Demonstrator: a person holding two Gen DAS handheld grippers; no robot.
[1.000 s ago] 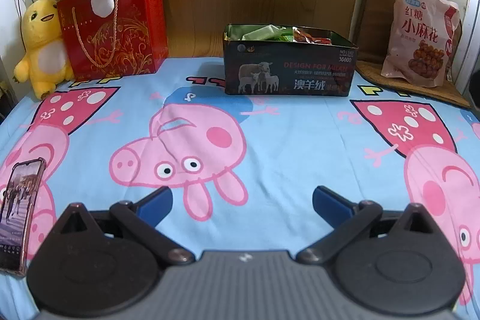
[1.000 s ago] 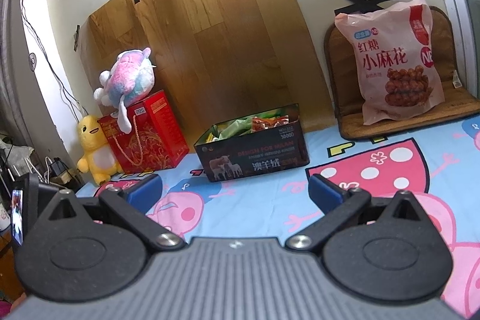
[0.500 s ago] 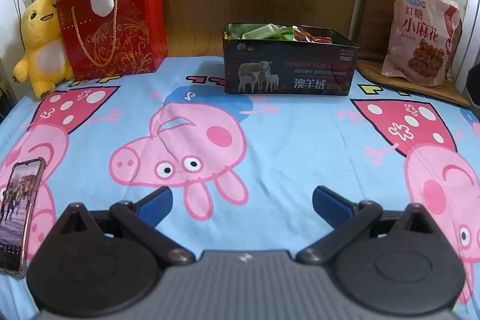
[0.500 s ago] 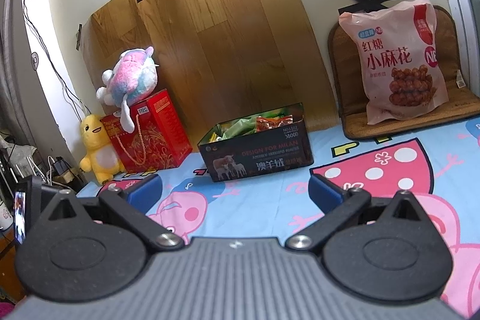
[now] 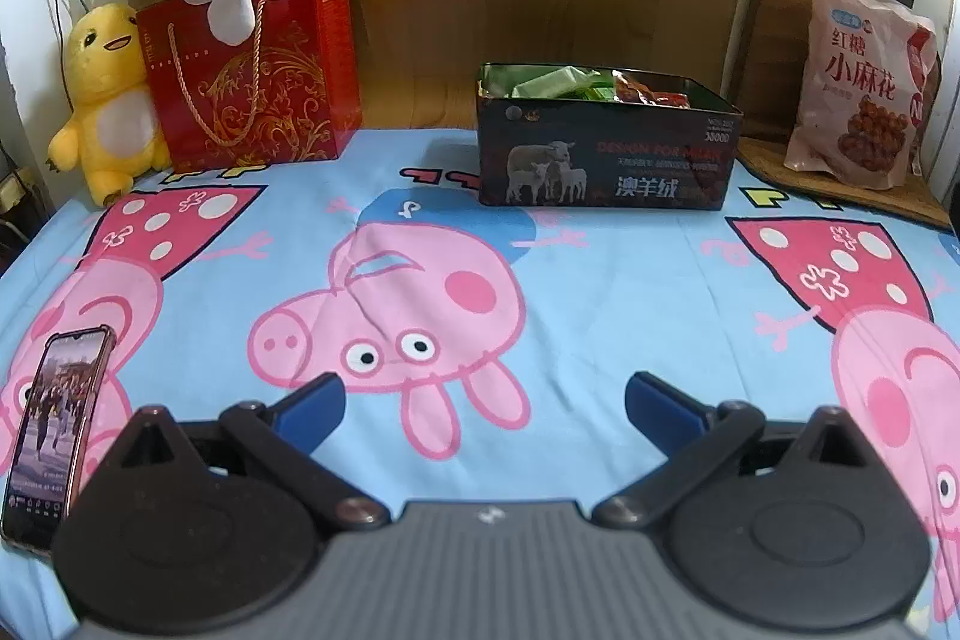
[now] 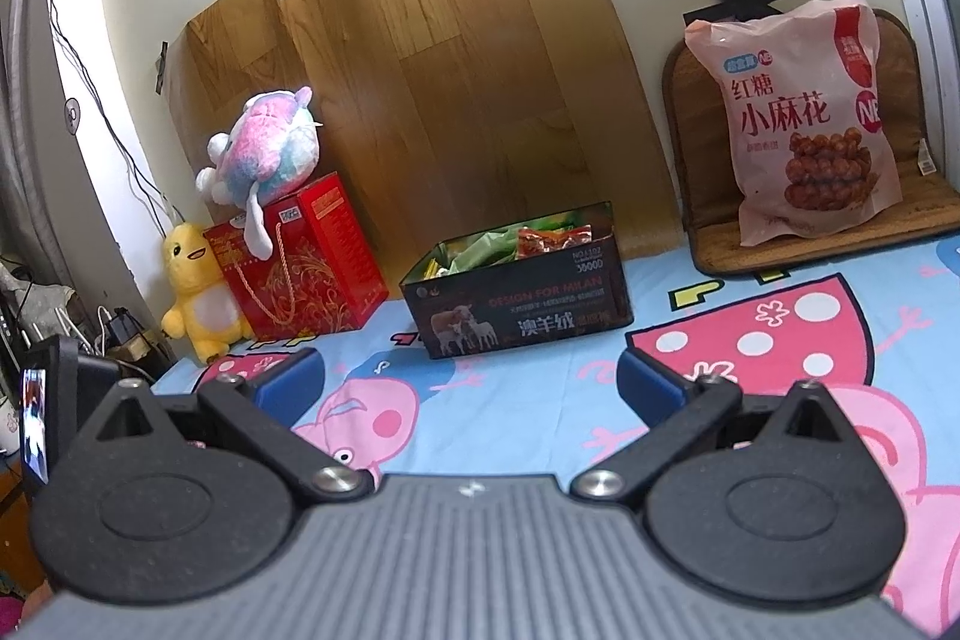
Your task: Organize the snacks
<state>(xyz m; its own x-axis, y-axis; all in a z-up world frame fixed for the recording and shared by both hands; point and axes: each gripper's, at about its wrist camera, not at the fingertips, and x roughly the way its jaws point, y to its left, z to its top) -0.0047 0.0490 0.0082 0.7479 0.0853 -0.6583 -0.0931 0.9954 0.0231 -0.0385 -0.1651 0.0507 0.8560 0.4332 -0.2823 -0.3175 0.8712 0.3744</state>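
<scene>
We see the dark tin box standing open at the far edge of the cartoon sheet, with green and red snack packets inside. It lies well ahead of our left gripper and right gripper, both spread wide and empty. A pink snack bag leans on a brown mat to the right; a red gift bag, plush toys and a phone sit left.

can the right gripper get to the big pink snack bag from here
Probably yes. The right gripper is open and empty, and only bare sheet lies between it and the pink snack bag, which stands on the brown mat.
</scene>
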